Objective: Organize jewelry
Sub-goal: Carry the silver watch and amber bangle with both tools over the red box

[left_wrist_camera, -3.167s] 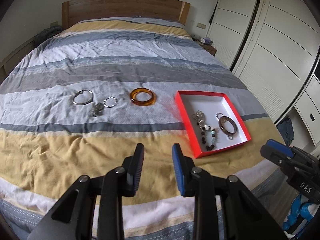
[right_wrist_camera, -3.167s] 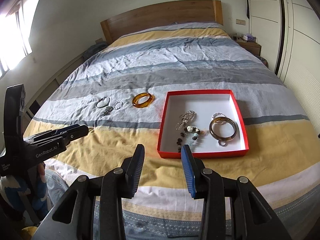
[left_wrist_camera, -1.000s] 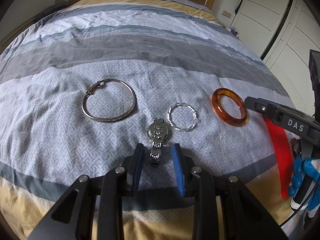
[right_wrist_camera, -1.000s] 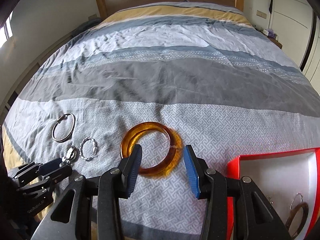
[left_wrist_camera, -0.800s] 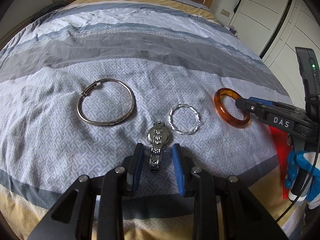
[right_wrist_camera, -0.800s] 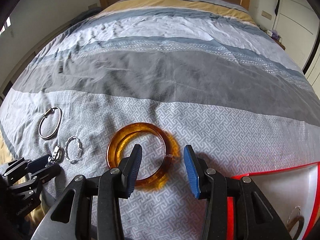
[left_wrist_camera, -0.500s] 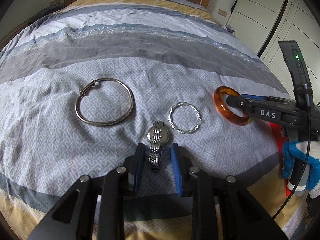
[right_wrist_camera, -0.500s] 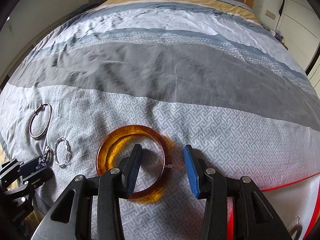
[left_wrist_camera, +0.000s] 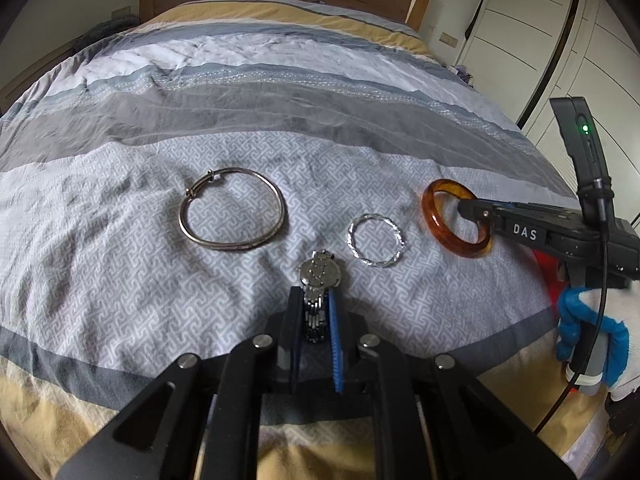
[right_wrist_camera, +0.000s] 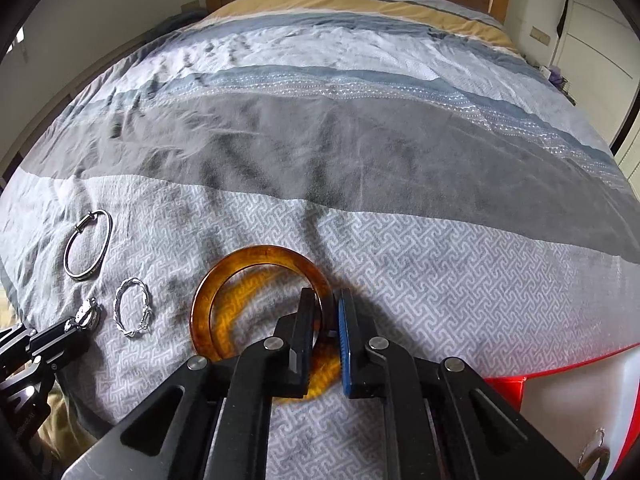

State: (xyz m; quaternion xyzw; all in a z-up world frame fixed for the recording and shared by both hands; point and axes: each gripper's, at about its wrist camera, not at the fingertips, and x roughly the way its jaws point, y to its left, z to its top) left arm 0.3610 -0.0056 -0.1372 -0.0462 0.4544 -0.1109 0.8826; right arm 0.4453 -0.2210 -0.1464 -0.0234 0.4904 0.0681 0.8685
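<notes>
On the striped bed cover [left_wrist_camera: 320, 128], the left gripper [left_wrist_camera: 314, 324] has just been closing and now pinches the band of the silver watch [left_wrist_camera: 320, 274]. The right gripper [right_wrist_camera: 326, 322] has just been closing too and squeezes the near rim of the orange bangle [right_wrist_camera: 208, 292]. A twisted silver ring [left_wrist_camera: 376, 246] lies between them, and a big silver bangle [left_wrist_camera: 232, 212] lies to the left.

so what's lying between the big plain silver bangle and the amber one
The small twisted silver bangle and the silver watch lie between the plain silver bangle and the amber resin bangle, clearest in the left wrist view.
</notes>
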